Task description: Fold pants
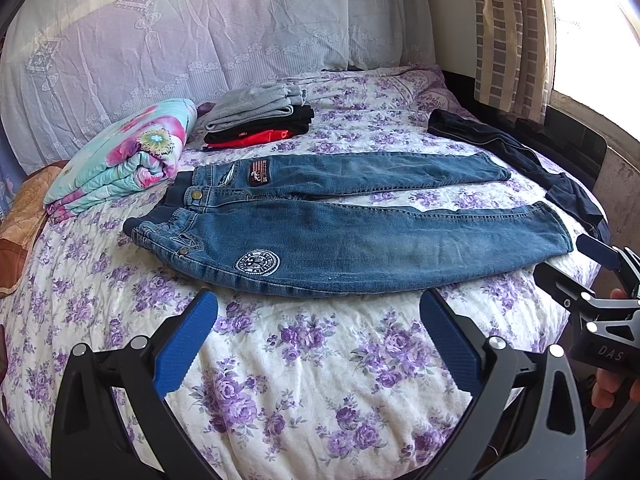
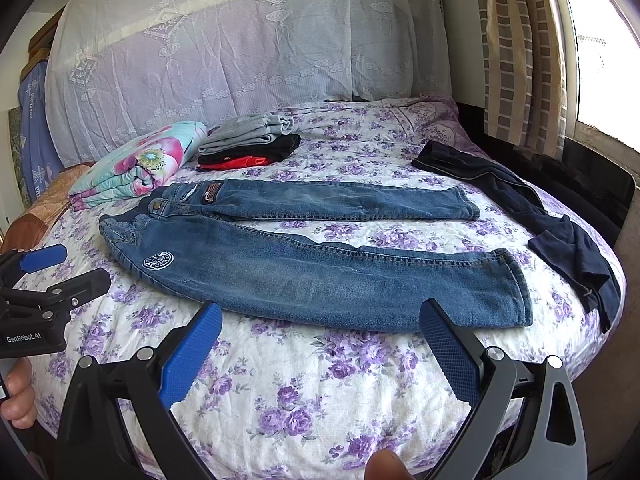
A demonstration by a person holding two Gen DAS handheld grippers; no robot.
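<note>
jeans (image 2: 320,264) lay flat, legs apart | left gripper (image 1: 320,344), right gripper (image 2: 320,352) gaped, empty | best pinch near-leg waistband and probably hem, fold over far leg

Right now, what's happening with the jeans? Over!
Left gripper and right gripper open, holding nothing, near the bed edge. Jeans flat, legs spread, unfolded. Nothing on them; dark pants lie beside the cuffs.

Ahead of the blue-padded left gripper (image 1: 318,340) and right gripper (image 2: 320,350) lie blue denim jeans (image 1: 340,236) on a white bedspread (image 1: 304,380) with purple flowers. Beyond them sit a turquoise-and-pink floral quilt (image 1: 124,156) and a grey, black and red clothes stack (image 1: 260,120).
</note>
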